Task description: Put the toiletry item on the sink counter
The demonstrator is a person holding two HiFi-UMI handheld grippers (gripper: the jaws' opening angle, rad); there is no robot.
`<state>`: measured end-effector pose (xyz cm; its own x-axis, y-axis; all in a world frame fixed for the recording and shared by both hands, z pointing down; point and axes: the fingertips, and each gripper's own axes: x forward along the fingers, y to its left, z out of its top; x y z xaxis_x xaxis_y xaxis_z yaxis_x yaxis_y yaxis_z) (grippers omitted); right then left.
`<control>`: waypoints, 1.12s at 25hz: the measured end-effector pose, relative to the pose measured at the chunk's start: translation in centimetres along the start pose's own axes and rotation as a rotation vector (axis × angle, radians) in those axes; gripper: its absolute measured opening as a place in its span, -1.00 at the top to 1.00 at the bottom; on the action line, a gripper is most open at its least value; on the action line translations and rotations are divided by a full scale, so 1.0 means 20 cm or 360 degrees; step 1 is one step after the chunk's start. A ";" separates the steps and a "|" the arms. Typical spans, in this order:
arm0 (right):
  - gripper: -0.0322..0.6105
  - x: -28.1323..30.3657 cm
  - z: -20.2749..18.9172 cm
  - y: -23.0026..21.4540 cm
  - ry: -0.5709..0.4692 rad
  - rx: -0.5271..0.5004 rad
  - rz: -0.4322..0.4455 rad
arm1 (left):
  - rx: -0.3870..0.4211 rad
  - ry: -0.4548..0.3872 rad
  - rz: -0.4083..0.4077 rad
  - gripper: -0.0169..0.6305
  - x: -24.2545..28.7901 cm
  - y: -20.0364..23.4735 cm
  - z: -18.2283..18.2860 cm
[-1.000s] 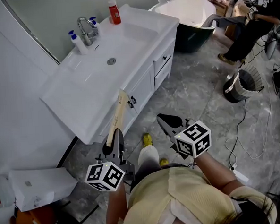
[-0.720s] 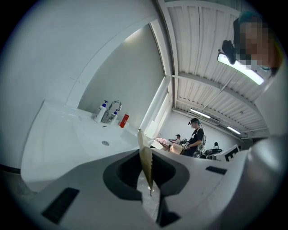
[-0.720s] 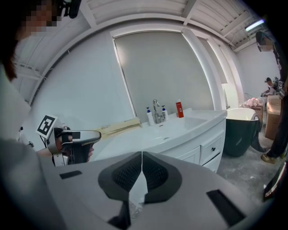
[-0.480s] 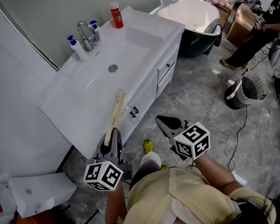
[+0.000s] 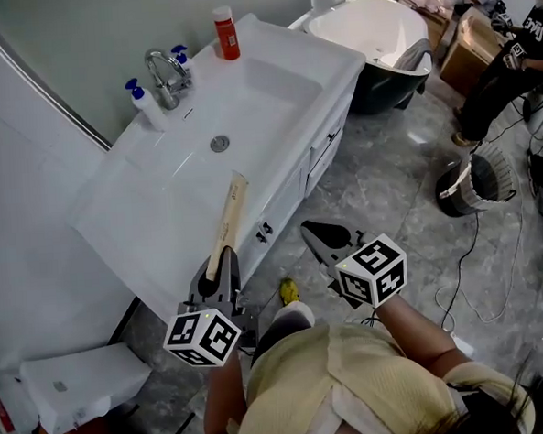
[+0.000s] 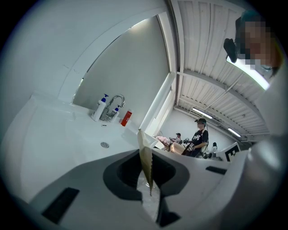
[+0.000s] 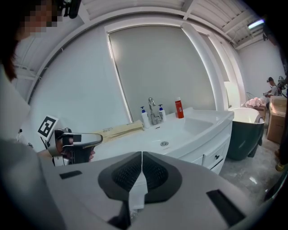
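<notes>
The toiletry item (image 5: 228, 221) is a long flat tan packet. My left gripper (image 5: 220, 271) is shut on its near end, and the far end reaches over the front of the white sink counter (image 5: 116, 226). In the left gripper view the packet (image 6: 145, 157) stands edge-on between the jaws, above the counter (image 6: 49, 134). My right gripper (image 5: 315, 234) is shut and empty, held over the floor in front of the cabinet. The right gripper view shows its own shut jaws (image 7: 141, 168), with the packet (image 7: 118, 130) and the left gripper (image 7: 76, 140) to its left.
A faucet (image 5: 161, 67), two blue-capped pump bottles (image 5: 139, 94) and a red bottle (image 5: 226, 33) stand at the counter's back. A bathtub (image 5: 370, 22) lies beyond. People (image 5: 518, 50), a round bin (image 5: 475, 176) and floor cables are at the right. A white box (image 5: 80, 379) sits lower left.
The counter has drawn nearer and the packet's far end now lies over the counter top instead of the cabinet front. Both grippers keep their jaws as they were.
</notes>
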<state>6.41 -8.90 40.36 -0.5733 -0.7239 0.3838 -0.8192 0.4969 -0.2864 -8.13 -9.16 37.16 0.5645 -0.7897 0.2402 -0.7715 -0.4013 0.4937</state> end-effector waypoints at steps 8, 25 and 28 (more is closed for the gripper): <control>0.81 0.20 0.07 -0.03 0.0019 0.0004 0.0002 | -0.0053 0.0061 -0.0019 0.76 0.14 0.14 0.04; 0.81 0.50 0.21 -0.10 0.0074 -0.0049 -0.0042 | -0.0076 0.0240 -0.0017 0.76 0.39 0.40 0.07; 0.81 0.55 0.24 -0.12 0.0080 -0.0059 -0.0036 | -0.0087 0.0243 -0.0019 0.76 0.44 0.42 0.07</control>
<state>2.24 -20.28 41.13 -0.5542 -0.7106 0.4335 -0.8313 0.4989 -0.2450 -10.04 -20.18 42.17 0.6149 -0.7036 0.3562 -0.7496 -0.3812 0.5411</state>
